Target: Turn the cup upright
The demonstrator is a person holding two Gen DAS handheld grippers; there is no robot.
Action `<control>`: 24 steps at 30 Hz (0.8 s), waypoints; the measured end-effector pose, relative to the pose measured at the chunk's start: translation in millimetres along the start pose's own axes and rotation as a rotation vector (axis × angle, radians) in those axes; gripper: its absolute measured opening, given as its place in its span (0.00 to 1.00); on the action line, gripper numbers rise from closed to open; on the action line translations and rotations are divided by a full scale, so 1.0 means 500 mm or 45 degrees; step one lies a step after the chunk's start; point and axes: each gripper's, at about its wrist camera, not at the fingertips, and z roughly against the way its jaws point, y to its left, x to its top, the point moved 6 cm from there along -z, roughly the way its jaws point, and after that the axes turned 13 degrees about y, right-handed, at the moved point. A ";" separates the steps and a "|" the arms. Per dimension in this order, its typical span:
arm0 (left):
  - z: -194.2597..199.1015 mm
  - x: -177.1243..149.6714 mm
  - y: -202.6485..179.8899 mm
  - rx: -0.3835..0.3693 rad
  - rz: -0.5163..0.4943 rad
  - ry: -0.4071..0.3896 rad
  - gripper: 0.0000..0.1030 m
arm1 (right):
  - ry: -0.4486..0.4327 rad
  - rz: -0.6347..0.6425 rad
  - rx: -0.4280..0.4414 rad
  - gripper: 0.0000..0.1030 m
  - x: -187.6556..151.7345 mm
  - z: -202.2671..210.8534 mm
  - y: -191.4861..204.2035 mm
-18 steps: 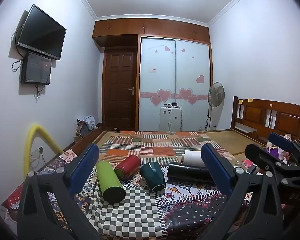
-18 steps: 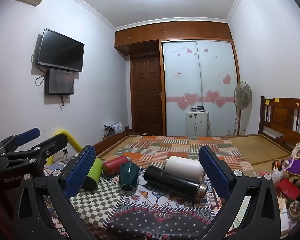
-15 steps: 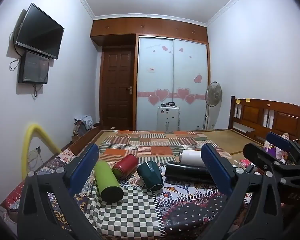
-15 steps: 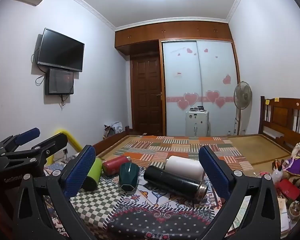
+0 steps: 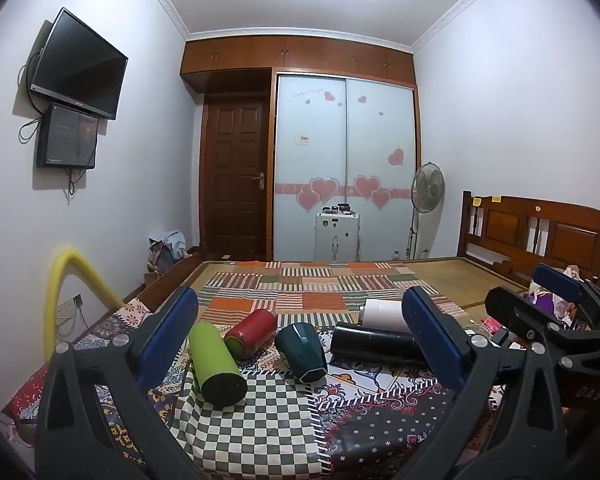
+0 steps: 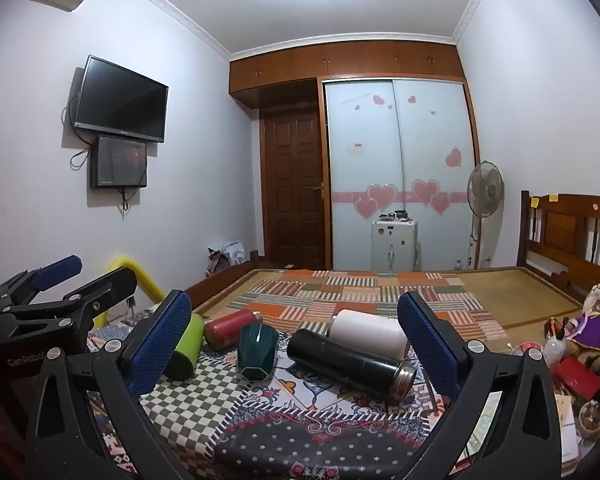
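Observation:
Several cups and flasks lie on their sides on a patterned cloth on the bed. From left: a green cup [image 5: 216,360] [image 6: 186,346], a red cup [image 5: 251,332] [image 6: 230,327], a dark teal faceted cup [image 5: 302,350] [image 6: 257,350], a black flask [image 5: 374,346] [image 6: 350,362] and a white cup [image 5: 382,314] [image 6: 366,334]. My left gripper [image 5: 300,340] is open and empty, held back from them. My right gripper [image 6: 294,344] is open and empty, also short of them. Each gripper shows at the edge of the other's view.
A wooden headboard [image 5: 540,236] and small clutter [image 6: 572,368] lie to the right. A yellow foam tube [image 5: 66,292] arches at the left by the wall. A wardrobe, door and fan stand far behind.
The left wrist view has shifted slightly; the cups sit a little lower and left in it. The right gripper and the objects have not moved.

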 end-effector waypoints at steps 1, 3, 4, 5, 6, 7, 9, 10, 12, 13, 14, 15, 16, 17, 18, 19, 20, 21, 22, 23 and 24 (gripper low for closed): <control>0.000 0.000 -0.001 0.002 -0.003 -0.003 1.00 | 0.001 0.001 0.000 1.00 0.000 0.000 0.000; -0.001 -0.002 0.000 0.004 -0.008 -0.007 1.00 | 0.001 0.000 -0.001 1.00 0.000 0.000 0.001; 0.000 -0.003 0.000 0.003 -0.008 -0.008 1.00 | 0.001 0.000 -0.001 1.00 0.001 0.000 0.000; 0.002 -0.003 0.002 0.001 -0.008 -0.009 1.00 | 0.001 0.000 -0.001 1.00 0.001 0.000 0.000; 0.002 -0.004 0.002 0.000 -0.008 -0.009 1.00 | 0.002 -0.001 0.000 1.00 0.001 0.000 0.000; 0.002 -0.005 0.002 0.001 -0.008 -0.008 1.00 | 0.001 -0.001 0.000 1.00 -0.001 0.002 0.000; 0.002 -0.004 0.002 0.002 -0.007 -0.009 1.00 | 0.001 0.000 -0.002 1.00 -0.003 0.001 0.000; 0.002 -0.004 0.002 0.001 -0.007 -0.008 1.00 | 0.002 -0.002 0.000 1.00 -0.002 0.001 -0.001; 0.002 -0.005 0.002 0.002 -0.005 -0.008 1.00 | 0.004 -0.004 0.005 1.00 -0.002 0.000 -0.001; 0.002 -0.005 0.003 0.002 -0.005 -0.007 1.00 | 0.005 -0.005 0.007 1.00 0.000 0.000 -0.001; 0.003 -0.005 0.003 0.003 -0.004 -0.007 1.00 | 0.005 -0.005 0.007 1.00 -0.001 -0.001 0.001; 0.002 -0.006 0.004 0.004 -0.003 -0.007 1.00 | 0.006 -0.004 0.007 1.00 -0.001 -0.002 0.003; 0.002 -0.006 0.004 0.003 -0.003 -0.006 1.00 | 0.006 -0.004 0.008 1.00 -0.001 -0.001 0.002; 0.002 -0.005 0.005 0.003 -0.003 -0.006 1.00 | 0.006 -0.004 0.009 1.00 -0.001 -0.002 0.003; 0.001 -0.006 0.006 0.004 -0.003 -0.006 1.00 | 0.007 -0.003 0.009 1.00 -0.001 -0.003 0.003; 0.001 -0.006 0.006 0.006 -0.003 -0.008 1.00 | 0.007 -0.003 0.008 1.00 -0.002 -0.003 0.004; 0.003 -0.006 0.005 0.006 -0.003 -0.010 1.00 | 0.007 -0.003 0.008 1.00 -0.002 -0.003 0.004; 0.003 -0.006 0.006 0.005 -0.003 -0.010 1.00 | 0.007 -0.003 0.009 1.00 -0.002 -0.003 0.004; 0.003 -0.005 0.006 0.004 -0.003 -0.010 1.00 | 0.007 -0.002 0.009 1.00 -0.001 -0.003 0.004; 0.004 -0.006 0.005 0.006 -0.004 -0.010 1.00 | 0.008 -0.002 0.008 1.00 -0.001 -0.004 0.004; 0.004 -0.006 0.005 0.008 -0.004 -0.011 1.00 | 0.008 -0.002 0.007 1.00 -0.001 -0.004 0.004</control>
